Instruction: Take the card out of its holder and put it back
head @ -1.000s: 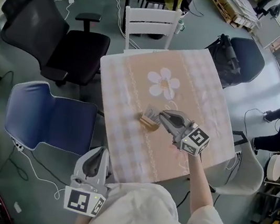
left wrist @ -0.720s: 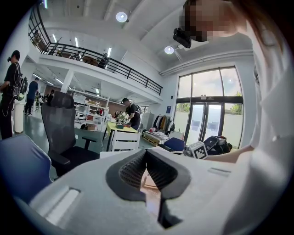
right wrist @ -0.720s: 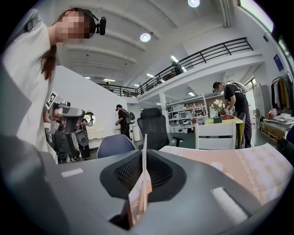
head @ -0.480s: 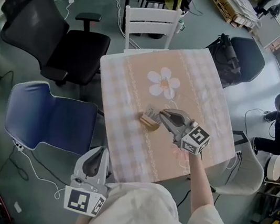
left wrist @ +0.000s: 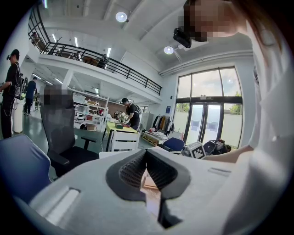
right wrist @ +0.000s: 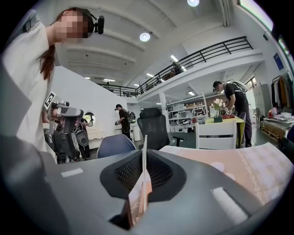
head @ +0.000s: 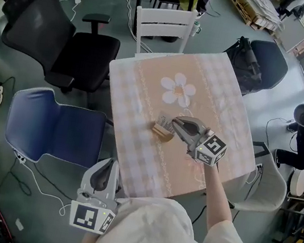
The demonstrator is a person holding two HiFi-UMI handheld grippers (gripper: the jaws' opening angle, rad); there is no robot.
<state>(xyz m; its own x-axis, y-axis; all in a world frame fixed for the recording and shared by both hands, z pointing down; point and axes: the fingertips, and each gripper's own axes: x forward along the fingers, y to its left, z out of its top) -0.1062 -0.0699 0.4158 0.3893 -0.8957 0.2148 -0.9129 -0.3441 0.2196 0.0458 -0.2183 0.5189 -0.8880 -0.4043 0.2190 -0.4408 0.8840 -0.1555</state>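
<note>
Checked cloth with a flower print covers the table (head: 147, 82) in a wide workshop hall. A white chair (head: 164, 25) stands at its far side, a black office chair (head: 57, 33) far left and a blue chair (head: 53, 127) near left. The wooden card holder (head: 162, 132) sits mid-table. The right gripper (head: 176, 123) is clamped on the card (right wrist: 143, 183), which stands edge-on between its pads, right above the holder. Whether the card's lower edge sits in the slot cannot be told. The left gripper (head: 112, 163) hangs off the table's near left corner, jaws together and empty.
</note>
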